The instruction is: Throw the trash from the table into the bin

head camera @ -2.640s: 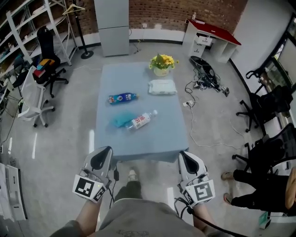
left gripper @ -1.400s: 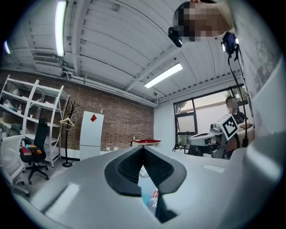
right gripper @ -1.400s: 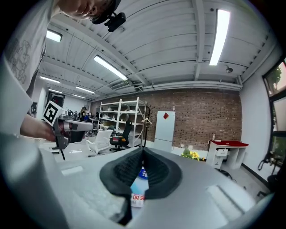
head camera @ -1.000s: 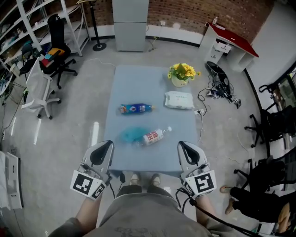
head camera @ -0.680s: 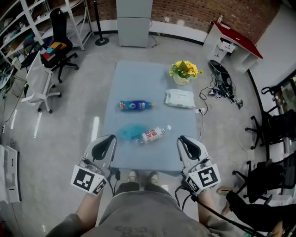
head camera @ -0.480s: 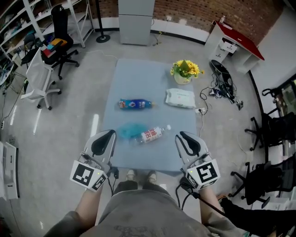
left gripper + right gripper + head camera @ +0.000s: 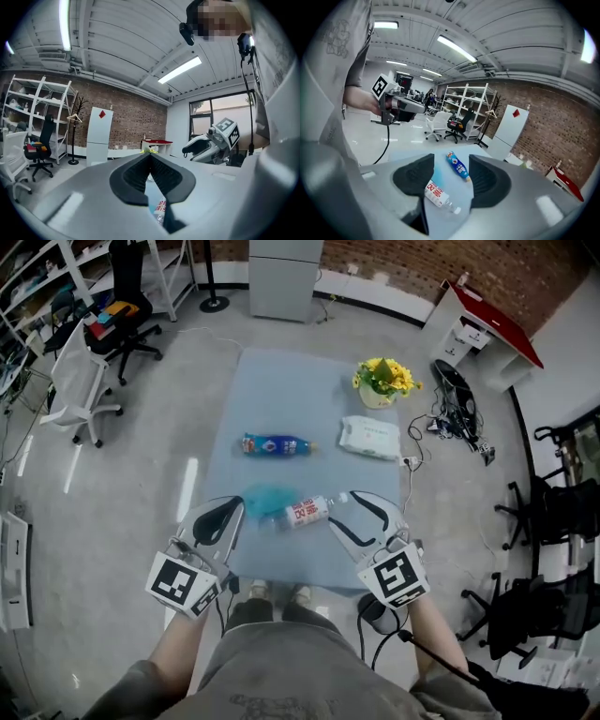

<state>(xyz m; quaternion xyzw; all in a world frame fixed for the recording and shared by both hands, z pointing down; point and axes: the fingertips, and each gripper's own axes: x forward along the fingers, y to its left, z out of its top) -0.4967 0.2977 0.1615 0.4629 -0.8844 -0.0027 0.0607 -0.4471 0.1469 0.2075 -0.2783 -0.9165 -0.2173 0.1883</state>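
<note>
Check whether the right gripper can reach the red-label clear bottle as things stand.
Probably yes. The right gripper has just been opening its jaws, nothing between them yet; the clear bottle lies right ahead on the table, with nothing in the way.

Bright, even light comes from ceiling tube lamps [image 7: 179, 70], laying pale streaks of glare on the glossy floor [image 7: 187, 495] at the head view's left, with soft shadows, while both gripper views bulge fisheye-fashion, their corners dark and their near foreground blurred.

Matt pale-blue table [image 7: 281, 390]; clear glossy plastic bottle [image 7: 305, 513] (paper label); polished floor [image 7: 141, 484].
</note>
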